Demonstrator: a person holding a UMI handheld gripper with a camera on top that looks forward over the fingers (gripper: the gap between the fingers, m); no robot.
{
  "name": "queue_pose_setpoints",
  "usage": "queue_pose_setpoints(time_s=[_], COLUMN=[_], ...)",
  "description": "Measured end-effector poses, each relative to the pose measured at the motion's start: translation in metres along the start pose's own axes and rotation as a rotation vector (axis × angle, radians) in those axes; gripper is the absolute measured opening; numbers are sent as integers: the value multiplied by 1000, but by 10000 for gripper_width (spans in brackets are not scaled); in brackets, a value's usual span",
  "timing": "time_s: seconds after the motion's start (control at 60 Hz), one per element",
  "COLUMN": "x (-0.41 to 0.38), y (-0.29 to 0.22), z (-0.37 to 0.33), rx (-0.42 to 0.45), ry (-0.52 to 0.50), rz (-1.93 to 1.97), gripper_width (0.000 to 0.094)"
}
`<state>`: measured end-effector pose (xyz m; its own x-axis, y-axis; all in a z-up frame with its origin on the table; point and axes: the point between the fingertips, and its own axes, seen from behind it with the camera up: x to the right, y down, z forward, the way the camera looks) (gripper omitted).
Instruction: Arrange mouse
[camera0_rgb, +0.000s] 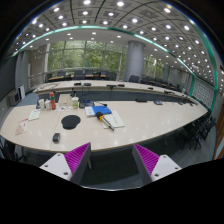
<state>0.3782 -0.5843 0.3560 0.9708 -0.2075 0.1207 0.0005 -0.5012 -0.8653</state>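
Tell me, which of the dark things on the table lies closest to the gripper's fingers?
The small black mouse, just ahead of the open gripper. The round black pad lies beyond it, and the keyboard sits at the far edge of the table.

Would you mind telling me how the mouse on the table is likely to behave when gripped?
The mouse looks small and low, so probably light and unlikely to tip. Its rounded shell may slip between the open gripper fingers.
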Motion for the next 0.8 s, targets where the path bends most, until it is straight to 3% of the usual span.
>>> queue_pose_setpoints(time_s=[0.25, 0.467, 0.667, 0.8], x=[-12, -68, -189, -282], y=[51, 134, 176, 166], z=[30, 68, 125, 174], rx=[-52, -85, -82, -42], ry=[-25, -112, -259, -330], rz=[-26, -93, -76, -51], gripper_width=[852, 853, 854, 853])
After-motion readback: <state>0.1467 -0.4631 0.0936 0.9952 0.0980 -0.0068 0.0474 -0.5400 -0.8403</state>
